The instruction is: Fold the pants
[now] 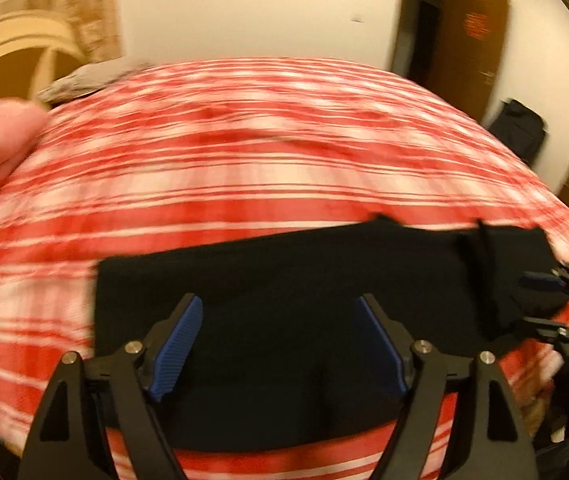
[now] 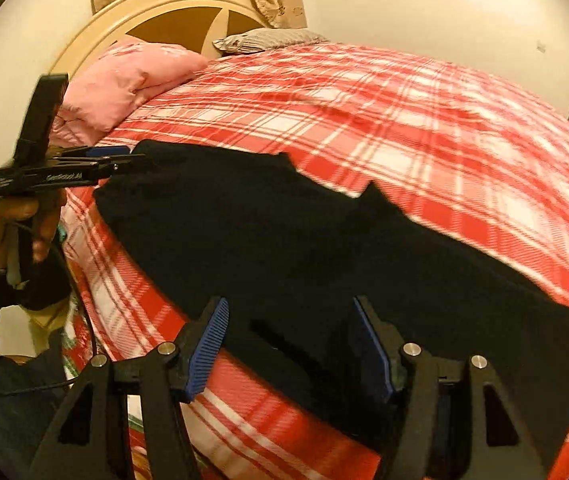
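Observation:
Black pants (image 1: pixel 292 280) lie folded flat on a red and white plaid bed cover; they also show in the right wrist view (image 2: pixel 304 248). My left gripper (image 1: pixel 278 308) is open just above the pants near their near edge, with nothing between its blue pads. It appears from the side in the right wrist view (image 2: pixel 124 156) at the pants' left end. My right gripper (image 2: pixel 290 312) is open over the pants' near edge, empty. It shows in the left wrist view (image 1: pixel 540 282) at the pants' right end.
The plaid bed cover (image 1: pixel 244 152) fills most of both views. A pink pillow (image 2: pixel 124 80) and a grey pillow (image 2: pixel 268 38) lie by the round headboard (image 2: pixel 156 20). A brown door (image 1: pixel 472 48) stands at the back right.

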A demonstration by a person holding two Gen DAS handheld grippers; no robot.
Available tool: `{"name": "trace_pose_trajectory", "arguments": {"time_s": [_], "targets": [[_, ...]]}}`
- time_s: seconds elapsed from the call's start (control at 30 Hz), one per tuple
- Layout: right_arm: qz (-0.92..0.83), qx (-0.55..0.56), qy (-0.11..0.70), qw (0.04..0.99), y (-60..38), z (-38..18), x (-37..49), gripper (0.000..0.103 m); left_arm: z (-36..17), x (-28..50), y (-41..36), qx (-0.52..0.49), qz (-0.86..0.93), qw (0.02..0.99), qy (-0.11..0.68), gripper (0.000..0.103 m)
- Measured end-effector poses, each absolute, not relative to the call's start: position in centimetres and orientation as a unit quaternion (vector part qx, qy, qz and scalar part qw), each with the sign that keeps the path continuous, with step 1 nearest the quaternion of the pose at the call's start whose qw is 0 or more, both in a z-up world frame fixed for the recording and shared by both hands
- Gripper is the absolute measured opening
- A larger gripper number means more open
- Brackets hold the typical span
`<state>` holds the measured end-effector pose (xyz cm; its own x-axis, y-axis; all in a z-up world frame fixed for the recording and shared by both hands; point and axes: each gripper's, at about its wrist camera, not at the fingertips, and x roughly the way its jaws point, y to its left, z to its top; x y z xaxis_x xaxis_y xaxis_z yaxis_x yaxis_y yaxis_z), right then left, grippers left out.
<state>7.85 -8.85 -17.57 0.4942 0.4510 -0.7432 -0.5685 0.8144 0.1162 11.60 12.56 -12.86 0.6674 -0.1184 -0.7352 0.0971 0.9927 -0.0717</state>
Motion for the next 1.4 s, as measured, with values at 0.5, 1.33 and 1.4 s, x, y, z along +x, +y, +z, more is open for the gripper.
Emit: {"name": "trace_pose_trajectory", "arguments": {"time_s": [0.5, 1.33, 1.4], "targets": [[0.290, -0.057, 0.367, 0.882, -11.4, -15.5, 5.4, 0.064, -17.6, 11.5, 22.2, -0.113, 0.021, 0.907, 0.404, 0.082], [0.284, -0.047, 0.360, 0.888, -13.1, -16.9, 3.4, 0.064, -17.6, 12.5, 21.4, -0.095, -0.014, 0.911, 0.401, 0.059], [0.284, -0.046, 0.358, 0.888, -13.2, -16.9, 3.5, 0.064, -17.3, 12.4, 21.5, -0.098, -0.020, 0.908, 0.407, 0.047]]}}
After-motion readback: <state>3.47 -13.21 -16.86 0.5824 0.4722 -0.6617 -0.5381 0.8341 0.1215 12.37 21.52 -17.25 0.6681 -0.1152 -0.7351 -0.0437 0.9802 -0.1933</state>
